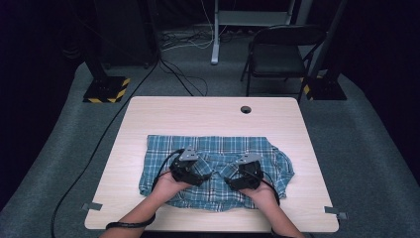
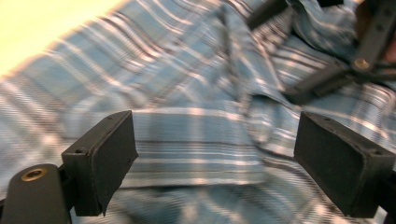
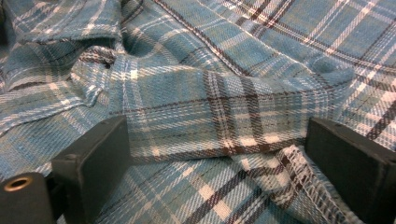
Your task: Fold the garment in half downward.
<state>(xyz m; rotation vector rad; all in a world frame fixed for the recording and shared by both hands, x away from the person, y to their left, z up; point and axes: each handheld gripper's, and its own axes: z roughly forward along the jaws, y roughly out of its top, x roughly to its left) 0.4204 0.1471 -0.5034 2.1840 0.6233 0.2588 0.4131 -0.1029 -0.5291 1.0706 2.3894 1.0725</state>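
A blue plaid shirt (image 1: 218,148) lies spread and rumpled on the pale wooden table (image 1: 198,111). Both hands rest over its middle. My left gripper (image 1: 202,174) sits just above the cloth at centre-left, and in the left gripper view its jaws (image 2: 215,158) stand wide apart over a flat fold with nothing pinched. My right gripper (image 1: 232,179) is close beside it, facing it. In the right gripper view the right gripper (image 3: 219,172) is open, and a folded plaid band (image 3: 219,121) lies across the gap between its jaws. The right gripper's linkage (image 2: 355,60) appears at the upper right of the left gripper view.
A cable hole (image 1: 245,109) sits near the table's far edge. Tape tabs (image 1: 92,206) mark the front corners. Behind the table stand a black folding chair (image 1: 280,54), stand bases with hazard stripes (image 1: 106,89), and cables on the floor.
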